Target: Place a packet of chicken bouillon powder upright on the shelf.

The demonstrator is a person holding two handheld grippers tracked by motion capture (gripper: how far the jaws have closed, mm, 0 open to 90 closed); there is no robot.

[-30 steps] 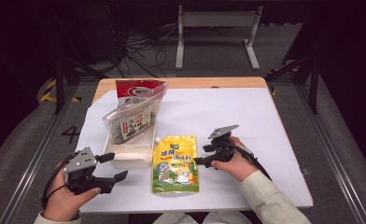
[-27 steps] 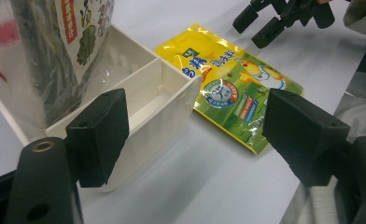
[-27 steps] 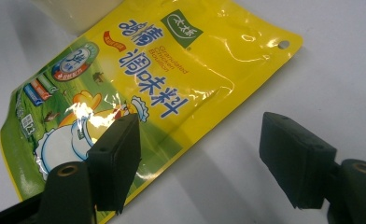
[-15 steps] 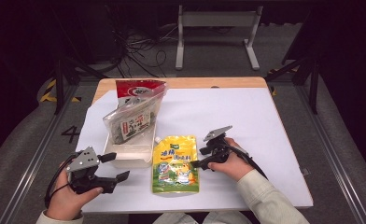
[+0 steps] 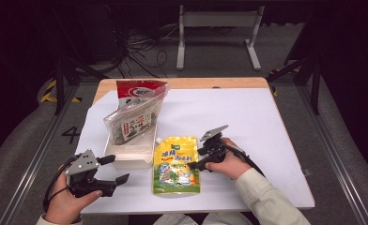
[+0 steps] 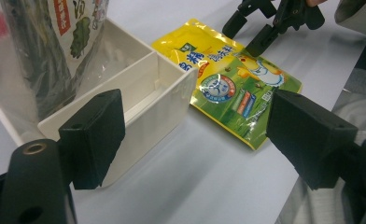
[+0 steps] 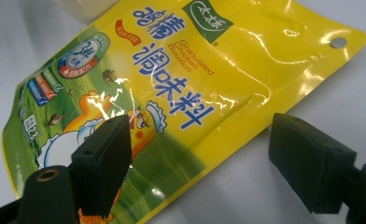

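A yellow bouillon pouch (image 5: 176,165) lies flat on the white sheet near the front. My right gripper (image 5: 196,158) is at the pouch's right edge, open. Its jaws have just been opening. In the right gripper view the pouch (image 7: 172,84) runs under the left jaw and its edge lies between the jaws of the right gripper (image 7: 200,140), unpressed. My left gripper (image 5: 117,169) is open and empty at the front left. It points at the white two-compartment tray (image 6: 158,107), with the pouch (image 6: 228,88) and the right gripper (image 6: 244,37) beyond. The left gripper (image 6: 200,135) holds nothing.
The tray (image 5: 126,159) stands left of the pouch, with a clear snack bag (image 5: 134,121) leaning in its far compartment and a red-topped pack (image 5: 140,89) behind. The white sheet (image 5: 248,117) covers the wooden table. A metal stand (image 5: 217,33) and cables lie beyond the far edge.
The right gripper has shifted slightly left onto the pouch's right edge. The left gripper has kept still.
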